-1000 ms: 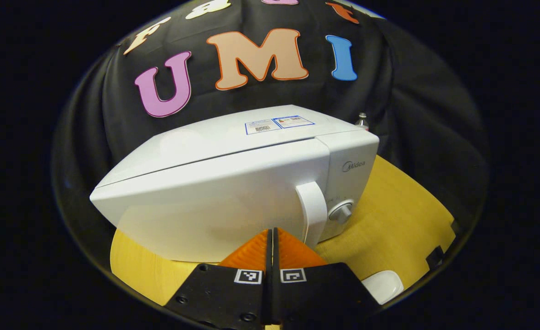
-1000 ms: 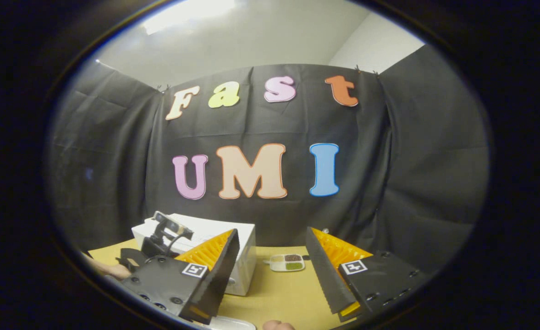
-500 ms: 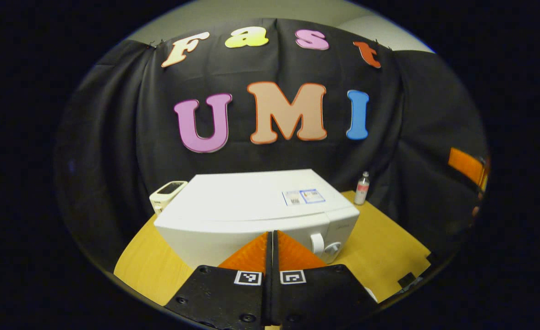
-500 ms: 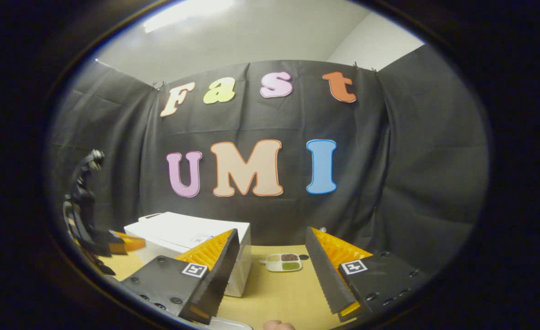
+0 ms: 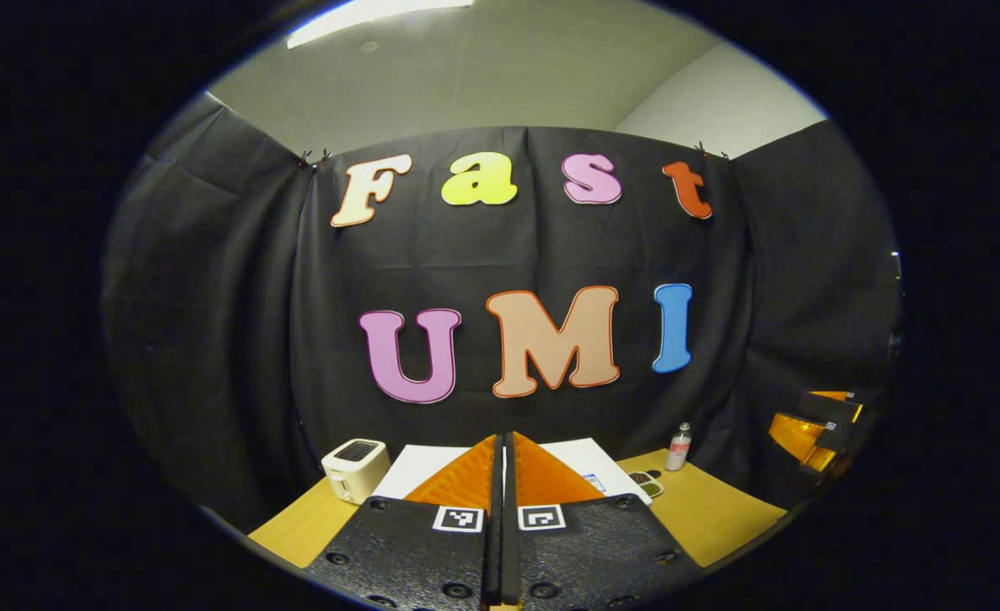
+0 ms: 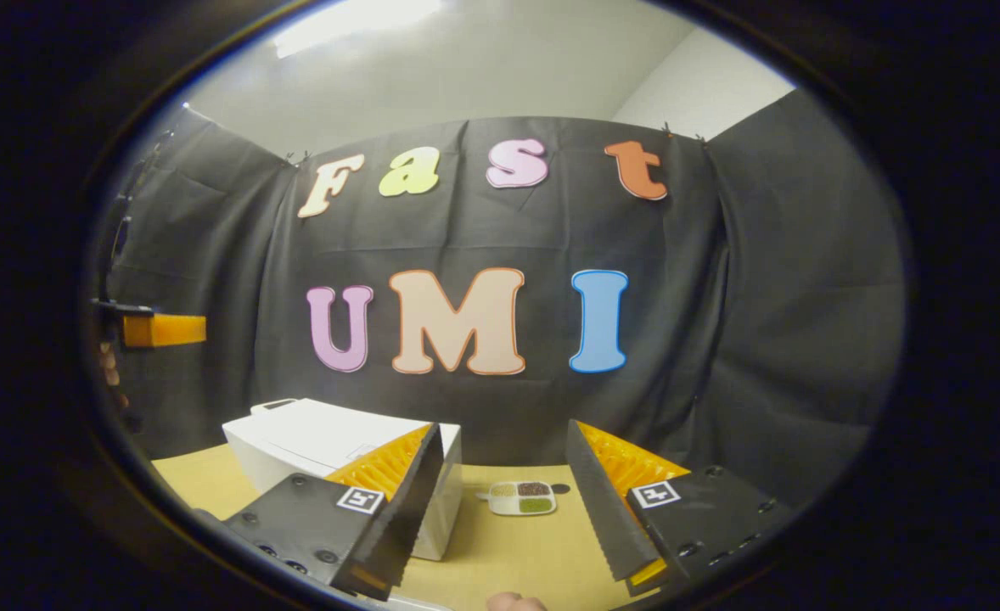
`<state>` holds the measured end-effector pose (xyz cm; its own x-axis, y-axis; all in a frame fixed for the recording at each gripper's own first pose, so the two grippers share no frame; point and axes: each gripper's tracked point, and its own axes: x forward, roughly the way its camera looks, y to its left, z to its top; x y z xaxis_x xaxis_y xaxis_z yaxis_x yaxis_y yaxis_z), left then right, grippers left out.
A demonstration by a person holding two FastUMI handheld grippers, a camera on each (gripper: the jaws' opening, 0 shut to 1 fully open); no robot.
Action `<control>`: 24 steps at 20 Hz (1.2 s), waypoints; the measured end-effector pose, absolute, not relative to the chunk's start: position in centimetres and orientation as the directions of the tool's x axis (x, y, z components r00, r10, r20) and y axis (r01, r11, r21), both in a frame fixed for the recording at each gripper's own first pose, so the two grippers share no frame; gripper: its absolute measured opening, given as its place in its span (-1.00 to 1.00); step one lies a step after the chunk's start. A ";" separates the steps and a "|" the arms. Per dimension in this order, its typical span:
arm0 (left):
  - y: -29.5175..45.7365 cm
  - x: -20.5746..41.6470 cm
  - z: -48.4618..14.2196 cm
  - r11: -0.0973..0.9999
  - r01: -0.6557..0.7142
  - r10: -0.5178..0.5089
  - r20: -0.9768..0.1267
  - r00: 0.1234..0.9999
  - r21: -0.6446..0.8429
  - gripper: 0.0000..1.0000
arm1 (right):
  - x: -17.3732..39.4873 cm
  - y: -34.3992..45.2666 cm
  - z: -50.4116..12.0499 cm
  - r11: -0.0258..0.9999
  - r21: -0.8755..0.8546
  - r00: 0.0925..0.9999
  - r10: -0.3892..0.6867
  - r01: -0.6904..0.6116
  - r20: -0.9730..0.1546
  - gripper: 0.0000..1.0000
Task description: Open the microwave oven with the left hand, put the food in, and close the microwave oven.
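The white microwave (image 6: pixel 313 437) stands on the yellow table (image 6: pixel 508 552) with its door shut; in the left gripper view its top (image 5: pixel 589 462) peeks out behind my fingers. The food, a small white tray (image 6: pixel 521 498) with divided portions, lies on the table to the microwave's right and beyond my right gripper (image 6: pixel 504 426), which is open and holds nothing. My left gripper (image 5: pixel 504 437) is shut on nothing and held high above the microwave. It appears far left in the right gripper view (image 6: pixel 156 329), while the right gripper (image 5: pixel 814 424) sits at the far right of the left gripper view.
A white toaster (image 5: pixel 354 467) stands left of the microwave. A small bottle (image 5: pixel 679 447) stands at the back right of the table, near the food tray (image 5: pixel 648 484). A thumb (image 6: pixel 513 602) shows at the bottom edge.
My left gripper, still shut, has lifted up and back from the microwave's handle, so the oven dropped low in its view. The right gripper has barely moved.
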<state>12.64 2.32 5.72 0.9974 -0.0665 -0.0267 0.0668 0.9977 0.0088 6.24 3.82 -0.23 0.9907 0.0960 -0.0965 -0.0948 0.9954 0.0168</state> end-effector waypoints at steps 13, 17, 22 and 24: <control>0.3 10.0 6.7 0.995 0.095 -0.095 -0.002 0.996 0.045 0.92 | 4.8 4.8 1.3 0.992 0.021 0.990 0.124 -0.123 -0.073 0.66; 0.6 9.3 6.1 0.996 0.091 -0.091 -0.026 0.996 0.020 0.93 | 4.1 5.0 1.9 0.992 0.025 0.990 0.126 -0.124 -0.063 0.66; 0.7 9.0 6.4 0.995 0.099 -0.098 -0.035 0.995 0.029 0.93 | 3.4 5.0 2.3 0.992 0.021 0.991 0.124 -0.123 -0.051 0.66; 0.5 9.0 6.3 0.994 0.105 -0.104 -0.037 0.994 0.026 1.00 | 3.1 5.0 2.4 0.992 0.030 0.991 0.124 -0.123 -0.056 0.66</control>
<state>8.96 0.53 6.26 0.9939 -0.1040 -0.0371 0.1050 0.9941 0.0258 3.10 5.02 2.35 0.9907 0.1243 -0.0560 -0.1227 0.9920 0.0299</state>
